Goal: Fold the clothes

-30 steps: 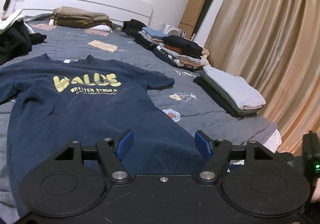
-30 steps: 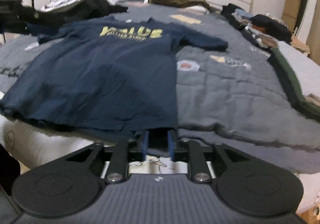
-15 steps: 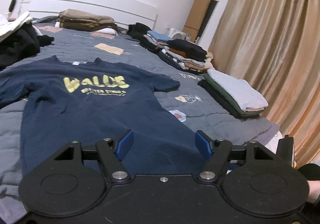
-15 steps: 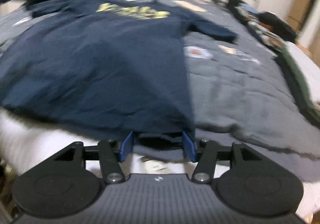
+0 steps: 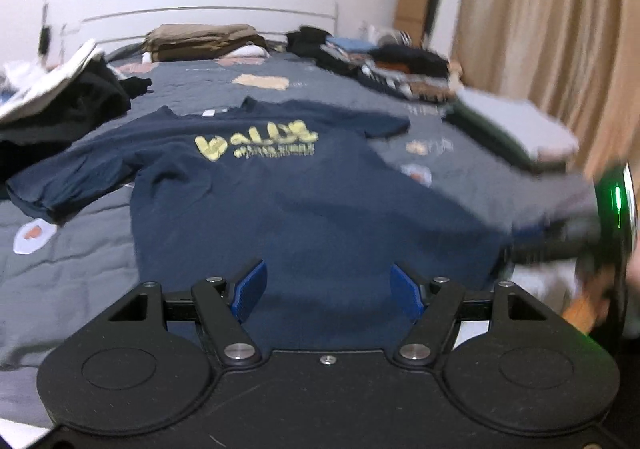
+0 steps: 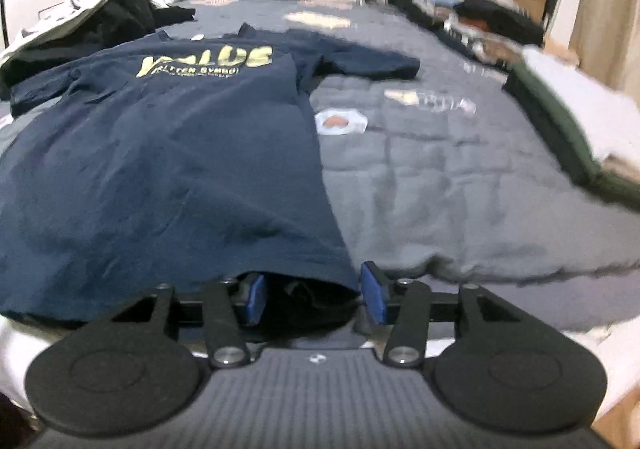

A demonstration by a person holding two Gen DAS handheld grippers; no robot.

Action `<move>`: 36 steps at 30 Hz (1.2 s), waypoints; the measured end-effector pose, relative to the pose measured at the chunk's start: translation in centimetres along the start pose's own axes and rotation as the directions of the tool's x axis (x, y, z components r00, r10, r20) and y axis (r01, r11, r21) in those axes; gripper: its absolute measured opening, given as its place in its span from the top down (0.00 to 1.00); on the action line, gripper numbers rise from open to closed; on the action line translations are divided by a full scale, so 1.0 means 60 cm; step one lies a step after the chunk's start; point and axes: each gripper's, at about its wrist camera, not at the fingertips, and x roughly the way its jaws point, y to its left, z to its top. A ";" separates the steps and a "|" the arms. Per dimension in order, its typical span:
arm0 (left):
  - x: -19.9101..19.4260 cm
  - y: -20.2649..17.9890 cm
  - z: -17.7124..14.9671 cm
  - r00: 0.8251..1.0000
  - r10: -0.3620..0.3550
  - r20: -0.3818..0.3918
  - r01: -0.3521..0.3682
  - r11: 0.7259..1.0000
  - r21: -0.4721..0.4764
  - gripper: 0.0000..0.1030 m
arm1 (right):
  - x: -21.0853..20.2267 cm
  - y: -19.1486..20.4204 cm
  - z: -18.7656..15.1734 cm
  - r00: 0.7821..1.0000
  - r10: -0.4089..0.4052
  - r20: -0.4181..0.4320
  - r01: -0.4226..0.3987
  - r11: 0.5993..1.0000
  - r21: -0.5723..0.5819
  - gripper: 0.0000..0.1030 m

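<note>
Left wrist view: the shirt [image 5: 288, 189] lies spread flat, print up, on the grey quilt [image 5: 72, 249], collar toward the headboard and hem toward the camera at the near edge of the bed. That layout suits folding: both sleeves are out to the sides and the body is smooth. The left gripper [image 5: 326, 283] hovers just over the hem with its jaws wide and nothing between them, probably lined up to take the hem. Folded stacks [image 5: 404, 69] run along the far right side of the quilt, out of the way, and an unfolded heap [image 5: 60, 89] sits at the left. The right gripper shows as a blurred dark shape with a green light at the right edge. Against a second ago, the view has swung left: the shirt now sits centred and its left sleeve is in full view, while the curtain [image 5: 540, 49] fills less of the frame.

Right wrist view: the right gripper [image 6: 314, 297] sits at the shirt's [image 6: 168, 153] near right hem corner, jaws wide; the cloth edge drapes over the gap but is not pinched. A second ago these jaws were nearly closed at the same corner, half a second ago they were partly apart, and now they are wider. The frame is blurred.
</note>
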 end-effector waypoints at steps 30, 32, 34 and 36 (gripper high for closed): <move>-0.074 0.052 -0.056 0.954 0.298 -0.032 -0.295 0.953 0.069 0.93 | -0.103 -0.065 0.060 0.947 0.068 0.315 -0.165 0.942 0.292 0.95; -0.123 0.069 -0.027 0.952 0.305 0.032 -0.306 0.952 0.007 0.93 | -0.128 -0.068 0.064 0.934 0.112 0.341 -0.221 0.927 0.303 0.95; -0.172 0.077 -0.003 0.944 0.321 0.080 -0.322 0.947 -0.002 0.93 | -0.157 -0.059 0.072 0.919 0.141 0.368 -0.252 0.929 0.272 0.95; -0.213 0.082 0.012 0.936 0.335 0.104 -0.337 0.942 -0.006 0.94 | -0.190 -0.046 0.082 0.903 0.175 0.393 -0.277 0.936 0.219 0.95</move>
